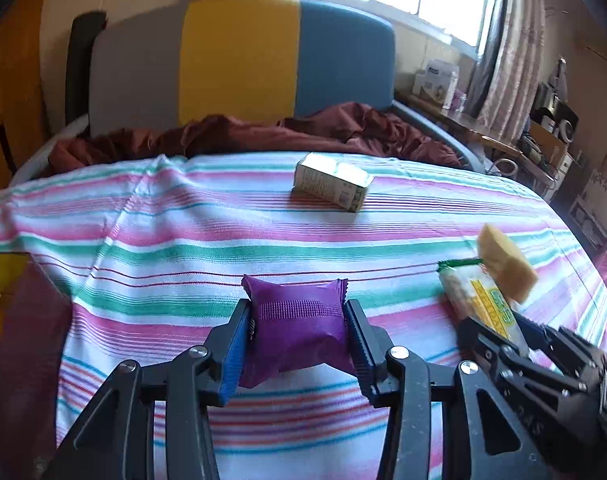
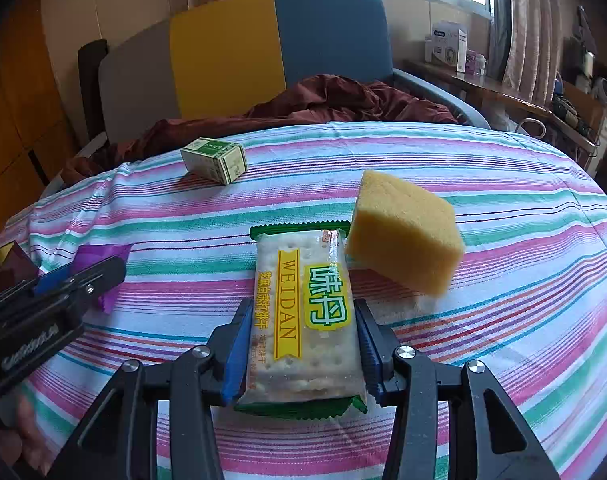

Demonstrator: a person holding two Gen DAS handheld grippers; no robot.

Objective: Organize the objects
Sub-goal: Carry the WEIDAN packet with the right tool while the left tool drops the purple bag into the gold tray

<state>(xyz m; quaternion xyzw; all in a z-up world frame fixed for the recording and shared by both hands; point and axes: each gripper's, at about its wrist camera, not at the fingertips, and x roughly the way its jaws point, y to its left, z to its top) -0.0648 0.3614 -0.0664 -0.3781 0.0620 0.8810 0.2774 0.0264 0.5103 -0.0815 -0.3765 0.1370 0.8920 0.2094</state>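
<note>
A purple snack packet (image 1: 299, 332) lies on the striped sheet (image 1: 183, 240), and the pads of my left gripper (image 1: 297, 312) press on its two sides. My right gripper (image 2: 303, 308) is shut on a clear cracker packet (image 2: 295, 264) with green ends and a yellow label. A yellow sponge (image 2: 403, 232) leans tilted against that packet's far right end. Farther back on the sheet lies a small green and white carton (image 2: 215, 160) on its side. In the left wrist view the right gripper (image 1: 495, 324) shows at the right with the cracker packet (image 1: 467, 292) and the sponge (image 1: 507, 264).
A crumpled maroon quilt (image 1: 243, 136) lies before the grey, yellow and blue headboard (image 1: 239, 60). A dark red and gold box (image 1: 7, 280) stands at the bed's left edge. A cluttered desk (image 2: 523, 96) runs along the right wall under the window.
</note>
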